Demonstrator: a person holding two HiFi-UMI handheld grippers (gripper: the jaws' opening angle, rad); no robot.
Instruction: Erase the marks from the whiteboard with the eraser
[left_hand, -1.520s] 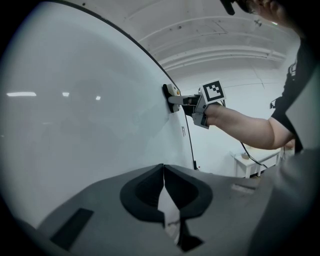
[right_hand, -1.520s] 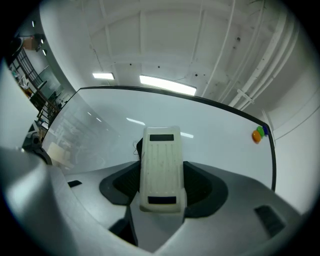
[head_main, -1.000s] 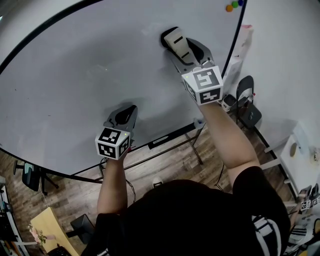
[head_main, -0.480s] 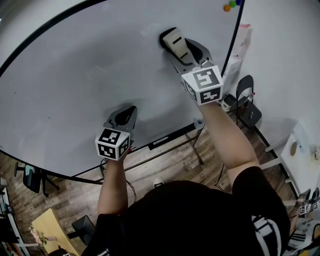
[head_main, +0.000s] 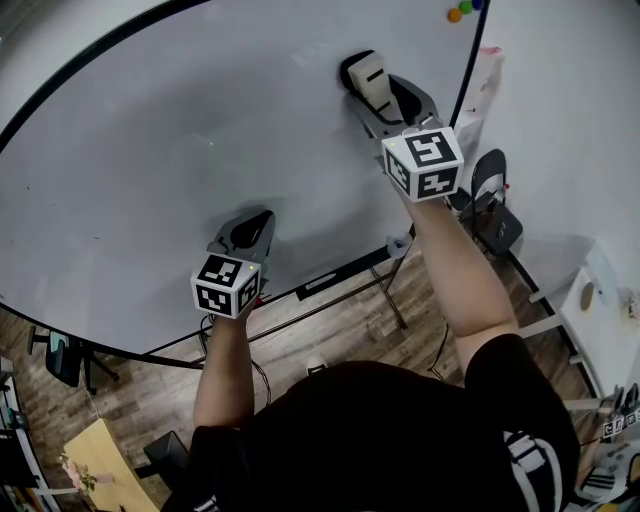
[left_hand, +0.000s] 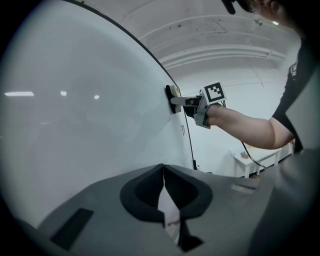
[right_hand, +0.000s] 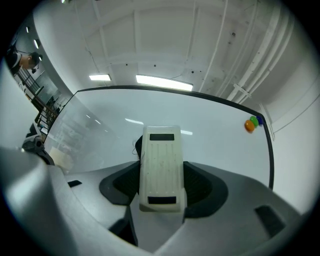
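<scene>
The whiteboard fills the upper left of the head view and looks clean. My right gripper is shut on the cream eraser, which is pressed flat against the board's upper right part. In the right gripper view the eraser stands between the jaws of the right gripper, its felt side on the whiteboard. A small dark mark peeps out at the eraser's left edge. My left gripper is shut and empty, close to the board's lower edge. In the left gripper view the left gripper has its jaws together, and the eraser shows far off.
Coloured round magnets sit at the board's top right corner, also seen as magnets in the right gripper view. The board stand's legs and tray are below. A black chair and a white table stand at right on the wooden floor.
My right gripper has slid the eraser to the right and slightly up along the board. The left gripper has stayed where it was.
</scene>
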